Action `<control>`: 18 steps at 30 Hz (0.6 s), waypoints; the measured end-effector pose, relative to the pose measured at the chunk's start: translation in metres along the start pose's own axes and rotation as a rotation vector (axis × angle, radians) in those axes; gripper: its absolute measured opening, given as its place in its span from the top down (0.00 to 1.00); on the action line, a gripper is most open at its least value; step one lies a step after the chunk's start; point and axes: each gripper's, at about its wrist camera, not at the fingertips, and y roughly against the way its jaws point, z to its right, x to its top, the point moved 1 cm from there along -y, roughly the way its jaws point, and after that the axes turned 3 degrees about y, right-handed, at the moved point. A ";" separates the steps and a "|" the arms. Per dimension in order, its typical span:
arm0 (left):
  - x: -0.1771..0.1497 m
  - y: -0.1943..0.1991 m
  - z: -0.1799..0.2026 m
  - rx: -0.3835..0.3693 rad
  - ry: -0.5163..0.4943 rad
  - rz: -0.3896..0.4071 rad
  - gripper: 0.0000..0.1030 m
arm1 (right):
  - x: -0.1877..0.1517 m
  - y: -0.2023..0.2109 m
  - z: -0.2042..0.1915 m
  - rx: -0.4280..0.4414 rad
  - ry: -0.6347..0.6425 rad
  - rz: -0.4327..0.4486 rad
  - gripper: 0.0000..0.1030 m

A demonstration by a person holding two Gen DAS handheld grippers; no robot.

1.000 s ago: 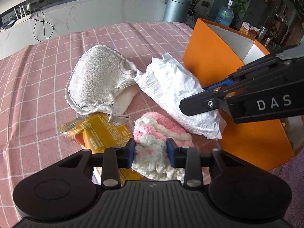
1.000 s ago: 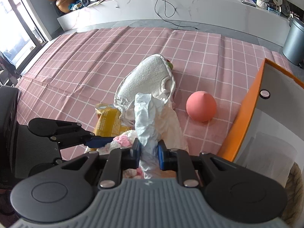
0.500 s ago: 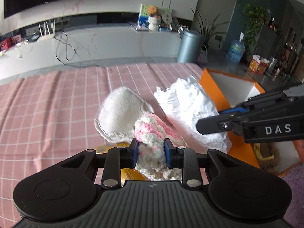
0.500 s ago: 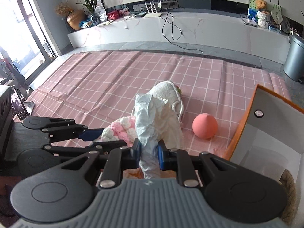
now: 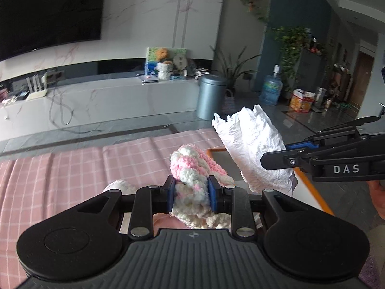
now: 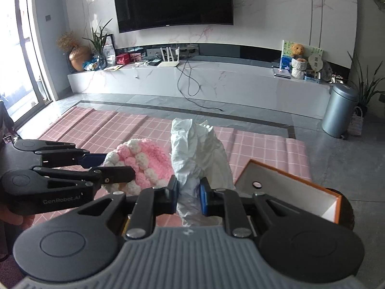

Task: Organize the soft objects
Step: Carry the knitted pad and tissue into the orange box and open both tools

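Soft things are what you have in both grippers, each lifted clear of the pink checked cloth (image 6: 101, 130): your left gripper (image 5: 190, 193) is clenched on the pink-and-white crocheted piece (image 5: 190, 168), and your right gripper (image 6: 189, 197) is clamped on the crumpled white cloth (image 6: 199, 151). The left jaws have just been closing a little further, with the crochet between them. Both loads hang side by side in the air, near the open orange box (image 6: 288, 187) at your right.

Carry them over the box one at a time, I would say, since the two grippers sit close together and could knock. Bring the white cloth low over the white inside of the box before you let go; its loose tail may drape over the orange rim otherwise. The crochet is bulky and springy, so keep your squeeze firm until it is well inside.

Around you lies a living room: a dark television (image 6: 173, 0) on a marbled wall, a long pale console (image 6: 192, 77) with a router and trailing cables, a grey bin (image 6: 339, 110), potted plants and a glossy grey floor.
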 end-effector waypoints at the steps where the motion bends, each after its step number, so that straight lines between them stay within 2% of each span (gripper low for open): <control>1: 0.004 -0.006 0.006 -0.017 -0.008 -0.002 0.70 | -0.001 0.002 0.008 -0.019 -0.004 -0.004 0.84; 9: 0.020 -0.071 0.064 -0.107 -0.162 -0.073 0.70 | -0.021 -0.013 0.079 -0.146 -0.068 -0.095 0.84; 15: 0.009 -0.117 0.093 -0.107 -0.304 -0.136 0.70 | -0.045 -0.050 0.117 -0.164 -0.105 -0.191 0.84; 18: 0.003 -0.137 0.096 -0.098 -0.338 -0.163 0.70 | -0.054 -0.069 0.127 -0.163 -0.111 -0.223 0.84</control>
